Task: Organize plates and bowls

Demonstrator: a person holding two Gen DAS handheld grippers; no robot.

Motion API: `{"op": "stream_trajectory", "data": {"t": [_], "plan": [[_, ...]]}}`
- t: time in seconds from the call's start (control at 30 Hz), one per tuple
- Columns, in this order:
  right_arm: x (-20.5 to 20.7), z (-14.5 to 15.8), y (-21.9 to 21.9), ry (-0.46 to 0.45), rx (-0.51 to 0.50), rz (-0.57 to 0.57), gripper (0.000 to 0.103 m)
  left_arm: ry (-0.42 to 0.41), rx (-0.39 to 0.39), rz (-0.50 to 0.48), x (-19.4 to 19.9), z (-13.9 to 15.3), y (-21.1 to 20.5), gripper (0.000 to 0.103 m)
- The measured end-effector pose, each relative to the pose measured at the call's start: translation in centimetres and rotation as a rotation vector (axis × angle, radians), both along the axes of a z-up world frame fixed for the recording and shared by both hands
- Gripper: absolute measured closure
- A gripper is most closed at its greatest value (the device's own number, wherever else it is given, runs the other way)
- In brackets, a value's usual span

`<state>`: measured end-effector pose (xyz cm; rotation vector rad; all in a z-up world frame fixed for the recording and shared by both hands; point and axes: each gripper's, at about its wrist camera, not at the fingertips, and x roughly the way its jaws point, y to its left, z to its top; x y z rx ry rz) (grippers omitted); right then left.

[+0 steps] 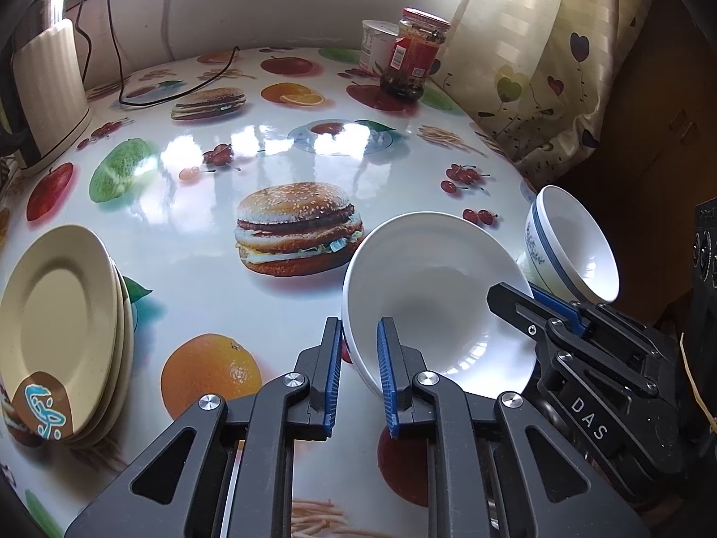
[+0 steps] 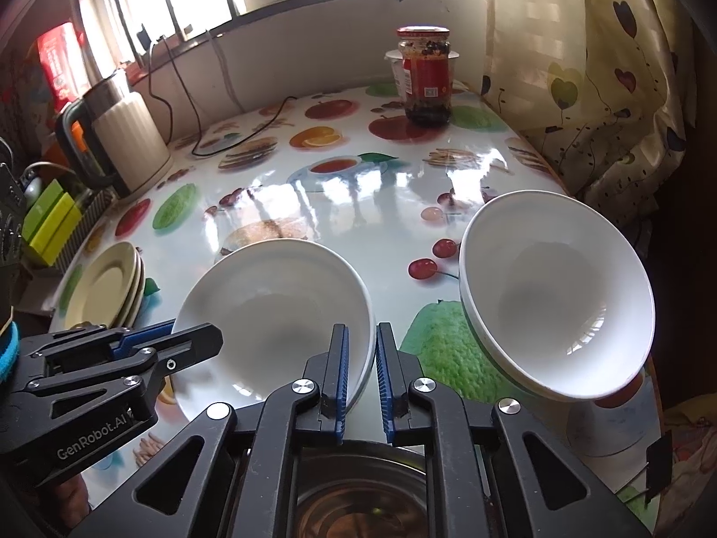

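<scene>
A plain white bowl [image 1: 439, 305] [image 2: 278, 305] sits on the fruit-print table [image 1: 269, 143]. My left gripper [image 1: 358, 323] is shut on its left rim, one blue pad inside and one outside. The right gripper [image 2: 362, 327] is shut on the opposite rim. Each gripper shows in the other's view: right gripper [image 1: 515, 293], left gripper [image 2: 195, 329]. To the right stand two nested bowls [image 1: 578, 242] [image 2: 555, 291], the outside banded in blue. A stack of cream plates [image 1: 58, 314] [image 2: 107, 287] lies at the table's left edge.
At the back stand a red-labelled jar [image 1: 414, 58] [image 2: 425, 76] and a white tub [image 1: 376, 42]. A cream kettle [image 1: 49, 89] [image 2: 125, 139] with a black cable is at the back left. A curtain [image 1: 537, 67] hangs on the right. A metal pot [image 2: 358, 502] sits below the right gripper.
</scene>
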<state>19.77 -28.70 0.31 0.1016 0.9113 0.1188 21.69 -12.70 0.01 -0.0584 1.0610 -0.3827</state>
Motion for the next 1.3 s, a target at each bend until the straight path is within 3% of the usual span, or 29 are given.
{"op": "stream_trajectory", "data": {"t": [0.5,1.3], "plan": [[0.0,0.0,0.0,-0.002,0.003,-0.011,0.091,-0.008,0.013,-0.003,0.1,0.0,0.1,0.088],[-1.4,2.5,0.0,-0.068,0.020,-0.036,0.096,-0.081,0.007,0.004,-1.6,2.8,0.3,0.090]]}}
